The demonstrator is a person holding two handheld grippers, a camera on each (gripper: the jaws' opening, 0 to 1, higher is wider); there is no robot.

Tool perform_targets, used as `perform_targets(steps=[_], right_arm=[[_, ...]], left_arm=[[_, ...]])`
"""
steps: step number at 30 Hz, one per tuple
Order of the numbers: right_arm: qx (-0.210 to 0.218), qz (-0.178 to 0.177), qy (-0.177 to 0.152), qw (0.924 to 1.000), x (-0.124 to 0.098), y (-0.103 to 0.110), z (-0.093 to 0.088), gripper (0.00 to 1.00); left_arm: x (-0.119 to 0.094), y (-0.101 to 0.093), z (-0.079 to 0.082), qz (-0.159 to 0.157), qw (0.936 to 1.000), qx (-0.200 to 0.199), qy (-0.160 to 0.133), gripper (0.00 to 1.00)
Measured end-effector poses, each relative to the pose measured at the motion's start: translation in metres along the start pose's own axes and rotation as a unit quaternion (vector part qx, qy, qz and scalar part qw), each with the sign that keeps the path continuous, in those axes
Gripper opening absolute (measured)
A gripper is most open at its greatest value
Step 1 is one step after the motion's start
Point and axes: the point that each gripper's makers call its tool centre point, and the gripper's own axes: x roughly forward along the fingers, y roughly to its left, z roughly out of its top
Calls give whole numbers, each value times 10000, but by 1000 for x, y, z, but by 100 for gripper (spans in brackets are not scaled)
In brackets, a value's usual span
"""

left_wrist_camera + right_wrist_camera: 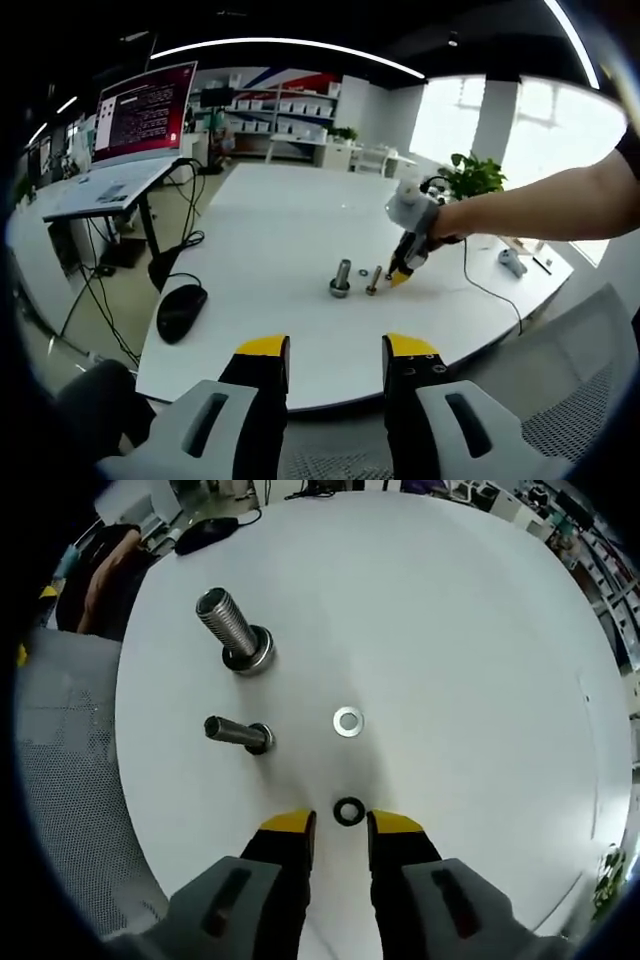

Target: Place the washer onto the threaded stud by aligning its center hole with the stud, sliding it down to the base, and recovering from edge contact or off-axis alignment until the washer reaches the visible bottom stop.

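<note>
Open laptop on side stand, black mouse at table edge, plant behind.

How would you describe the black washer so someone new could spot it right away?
Start at the white table in the right gripper view, where two threaded studs stand. Nearer the right gripper lie two small rings. The black washer is the dark one right at the fingertips; the silver washer lies farther out and is shiny.
</note>
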Motion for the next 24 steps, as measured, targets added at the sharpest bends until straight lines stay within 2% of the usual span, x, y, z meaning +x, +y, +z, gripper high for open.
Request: perform_targets(steps=[4,8,10,18,24], right_arm=[[-153,10,10,9999,-9,11,-4,19],[-114,-9,35,9999,-1,-1,0,17],[-118,-37,58,9999,-8,9,-2,15],[-261,-29,269,9993,-7,9,-2,15],[-99,75,109,9999,-8,7,-3,16]], left_arm=[[0,2,0,5,10000,-11,-7,35],[0,0,0,10,10000,-15,-14,35],[0,0,0,9,10000,-16,-12,35],[0,1,0,10,10000,-22,-20,35],[0,1,1,20,10000,-35,-33,35]])
